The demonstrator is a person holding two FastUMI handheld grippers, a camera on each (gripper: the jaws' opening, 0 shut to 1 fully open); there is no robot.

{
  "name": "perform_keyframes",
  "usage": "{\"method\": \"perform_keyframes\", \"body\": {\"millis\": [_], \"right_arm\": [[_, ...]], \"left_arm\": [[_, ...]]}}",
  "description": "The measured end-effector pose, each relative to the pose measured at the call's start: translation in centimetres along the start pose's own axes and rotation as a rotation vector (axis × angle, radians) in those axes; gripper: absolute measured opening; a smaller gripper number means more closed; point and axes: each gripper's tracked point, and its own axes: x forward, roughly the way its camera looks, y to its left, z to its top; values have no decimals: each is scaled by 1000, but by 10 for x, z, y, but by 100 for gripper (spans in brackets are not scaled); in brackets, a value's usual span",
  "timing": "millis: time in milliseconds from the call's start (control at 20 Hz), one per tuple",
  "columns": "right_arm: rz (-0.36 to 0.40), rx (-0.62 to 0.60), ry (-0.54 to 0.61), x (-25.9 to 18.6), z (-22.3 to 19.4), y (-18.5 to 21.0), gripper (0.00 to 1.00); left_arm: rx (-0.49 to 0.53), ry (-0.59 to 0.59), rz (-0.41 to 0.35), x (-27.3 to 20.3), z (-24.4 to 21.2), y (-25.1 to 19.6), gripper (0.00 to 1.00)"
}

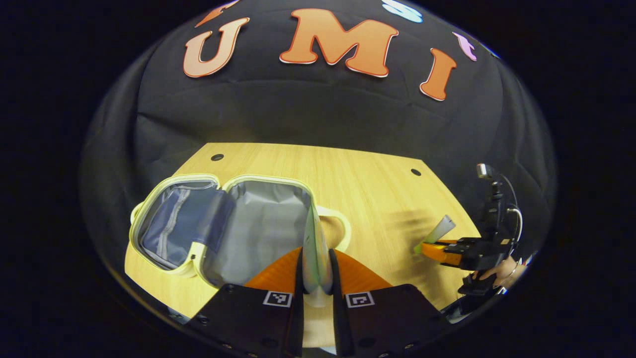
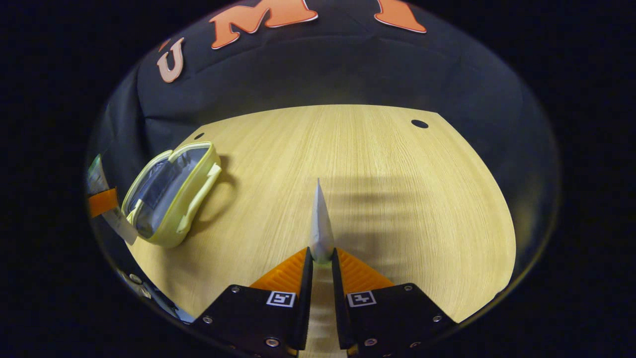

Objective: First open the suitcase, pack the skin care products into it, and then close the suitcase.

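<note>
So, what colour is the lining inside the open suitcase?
Grey lining, with pale yellow-green suitcase trim; clearest in the left gripper view.

We see the open suitcase (image 1: 226, 226) lying on the tabletop (image 1: 377, 199) at our nine o'clock, and a tube (image 1: 438, 230) above the tabletop at three o'clock.
</note>
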Motion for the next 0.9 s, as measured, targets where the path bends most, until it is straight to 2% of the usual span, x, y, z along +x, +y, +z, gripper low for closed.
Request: {"method": "perform_keyframes", "body": {"millis": [250, 300, 350, 400, 500, 550, 600, 650, 700, 750, 800, 850, 900], "right_arm": [[88, 5, 6, -47, 11, 49, 24], [107, 13, 11, -54, 11, 60, 24], [127, 23, 24, -61, 10, 71, 19], [143, 31, 42, -66, 7, 81, 24], [174, 35, 55, -75, 2, 98, 24], [182, 37, 56, -80, 0, 105, 19], [188, 40, 59, -83, -3, 111, 24], [190, 48, 63, -86, -6, 115, 24], [193, 58, 71, -89, -8, 119, 19], [191, 68, 78, -91, -12, 120, 24], [184, 78, 83, -93, -15, 120, 24], [176, 88, 89, -95, -17, 118, 19], [168, 95, 95, -96, -20, 118, 24]], "left_arm": [[32, 189, -34, 4, 13, 51, 25], [46, 255, -50, 8, 13, 59, 25], [57, 320, -81, 13, 13, 62, 25], [62, 385, -103, 20, 11, 66, 25], [83, 525, -135, 38, 2, 74, 25], [85, 580, -130, 50, -2, 78, 25], [91, 636, -125, 62, -8, 82, 25], [99, 684, -112, 76, -13, 85, 26], [107, 716, -87, 89, -16, 89, 25], [116, 736, -68, 101, -18, 92, 25], [128, 754, -65, 110, -27, 98, 25], [137, 769, -64, 114, -35, 100, 25], [141, 776, -61, 116, -37, 102, 25]]}}
